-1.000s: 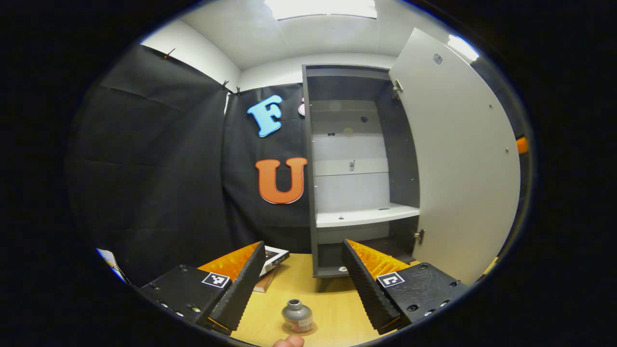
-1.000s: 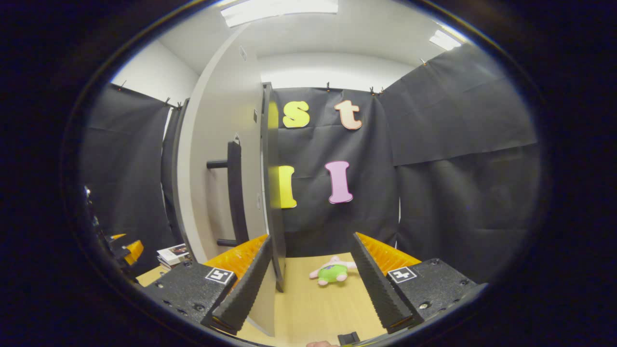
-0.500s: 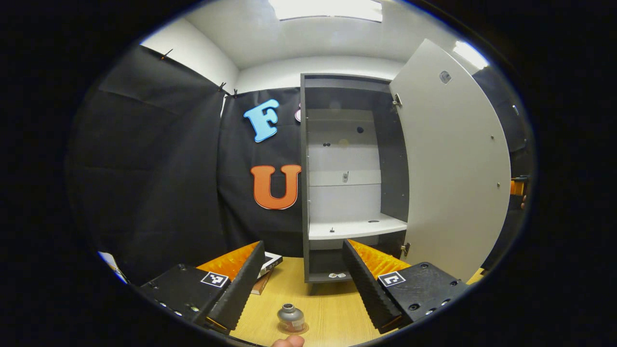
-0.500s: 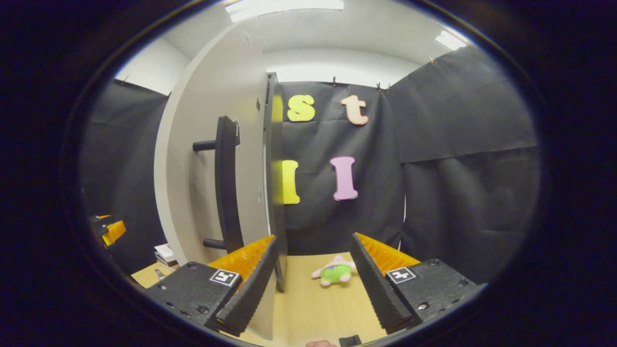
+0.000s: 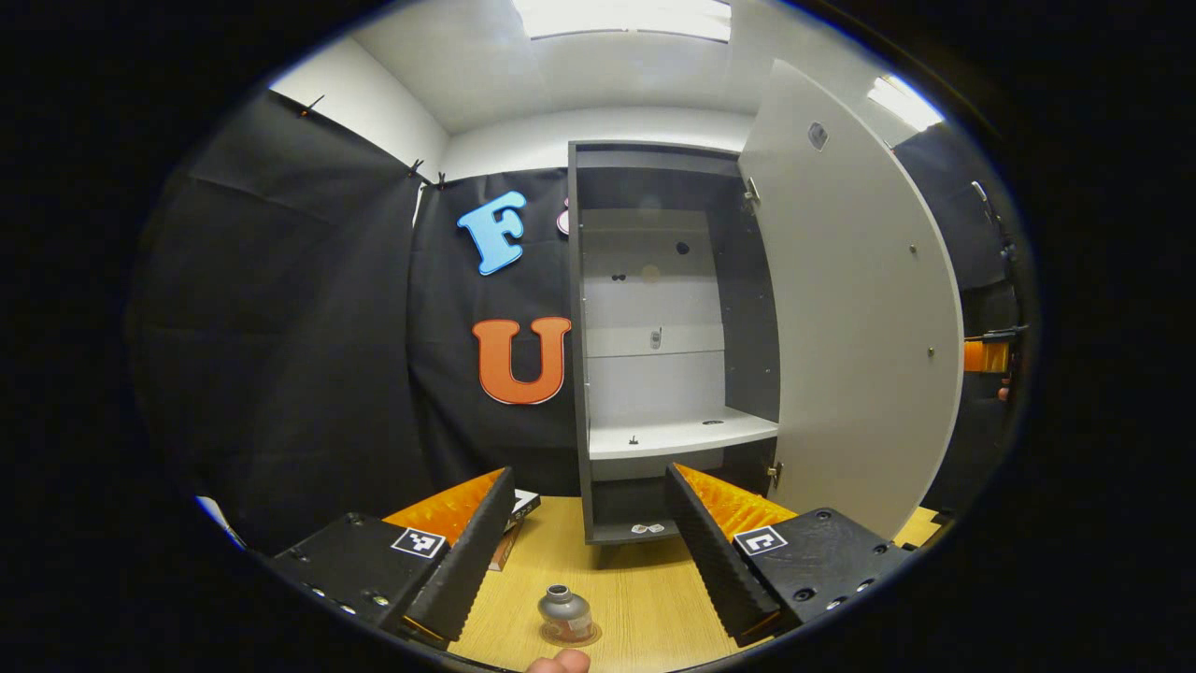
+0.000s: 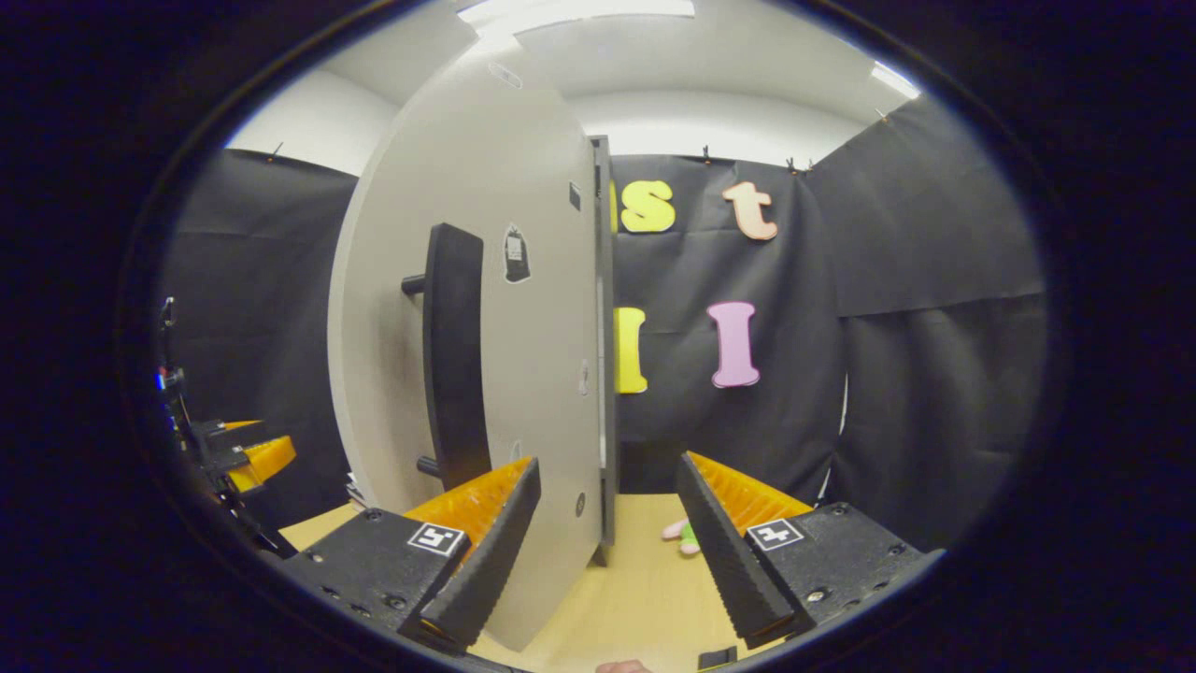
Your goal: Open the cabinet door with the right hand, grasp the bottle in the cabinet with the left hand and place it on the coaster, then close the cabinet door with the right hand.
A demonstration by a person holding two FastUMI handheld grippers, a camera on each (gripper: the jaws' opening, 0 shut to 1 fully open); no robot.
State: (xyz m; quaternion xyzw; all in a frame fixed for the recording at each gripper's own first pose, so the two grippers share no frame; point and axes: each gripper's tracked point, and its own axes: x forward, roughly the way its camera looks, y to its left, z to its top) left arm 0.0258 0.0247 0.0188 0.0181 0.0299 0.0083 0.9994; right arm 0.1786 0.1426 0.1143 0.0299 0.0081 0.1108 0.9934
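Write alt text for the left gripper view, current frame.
The left hand-held gripper hangs open above a small bottle standing on a coaster on the wooden table. Behind stands a cabinet, its door swung open to the right.

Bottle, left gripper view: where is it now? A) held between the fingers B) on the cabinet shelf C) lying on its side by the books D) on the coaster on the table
D: the bottle stands upright on the coaster on the table, in front of the open left gripper.
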